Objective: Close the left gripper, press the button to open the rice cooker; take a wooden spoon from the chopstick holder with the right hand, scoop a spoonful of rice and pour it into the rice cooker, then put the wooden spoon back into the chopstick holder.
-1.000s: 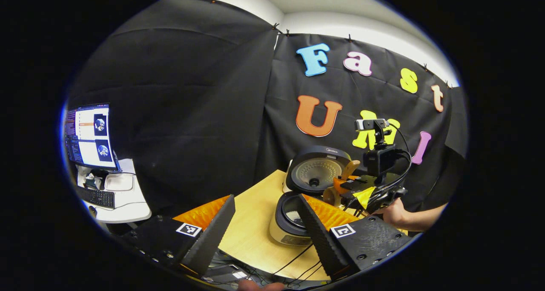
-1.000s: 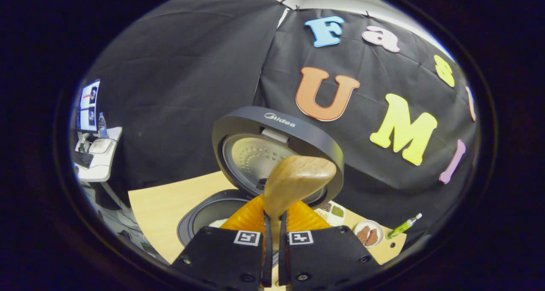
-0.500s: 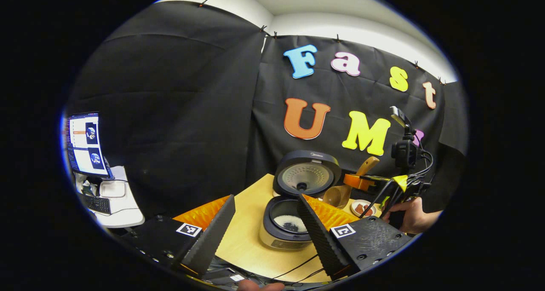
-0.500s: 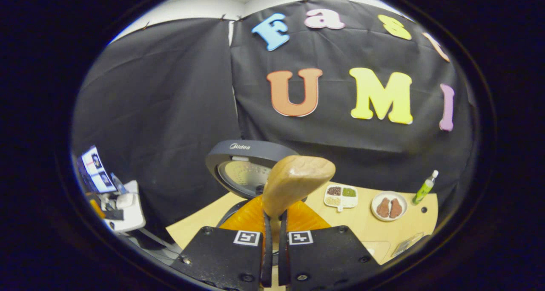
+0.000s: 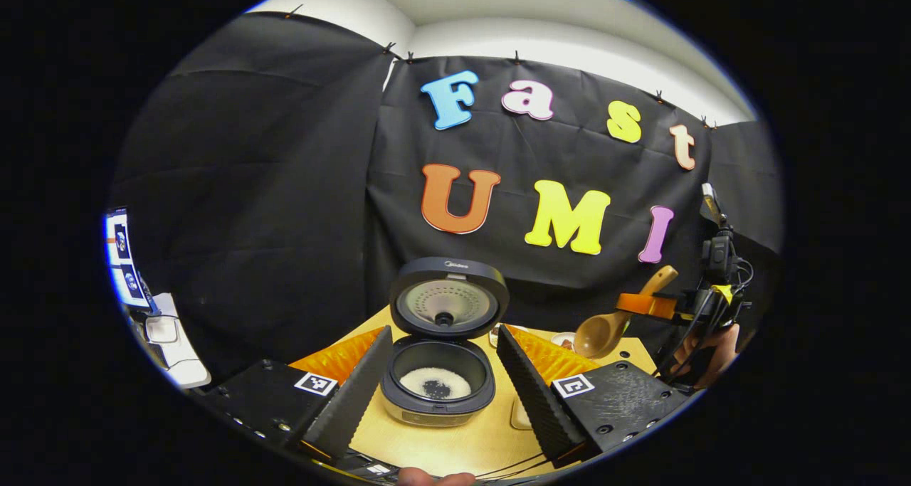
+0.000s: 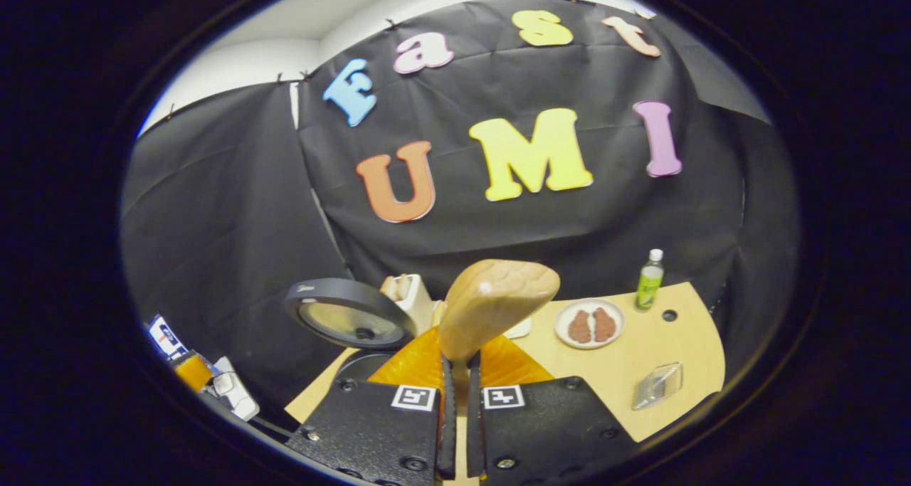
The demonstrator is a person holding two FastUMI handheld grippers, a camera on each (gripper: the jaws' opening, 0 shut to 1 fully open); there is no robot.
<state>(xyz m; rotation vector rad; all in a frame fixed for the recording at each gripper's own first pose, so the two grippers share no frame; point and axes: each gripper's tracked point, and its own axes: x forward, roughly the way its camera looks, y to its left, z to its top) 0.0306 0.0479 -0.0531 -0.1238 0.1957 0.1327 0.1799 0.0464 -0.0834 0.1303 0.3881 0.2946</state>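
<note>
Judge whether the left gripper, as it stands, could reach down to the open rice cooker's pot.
Probably yes: the left gripper is open, and the rice cooker, lid up, sits just ahead between its fingers with nothing in between.

The rice cooker [image 5: 438, 383] stands on my desk [image 5: 470, 443] at six o'clock in the left gripper view, its round dark lid [image 5: 448, 297] tipped up and back, and white rice with a dark patch lying in the pot. The wooden spoon [image 6: 491, 302] rises at an angle from my right jaws, which pinch its handle, bowl uppermost.
</note>
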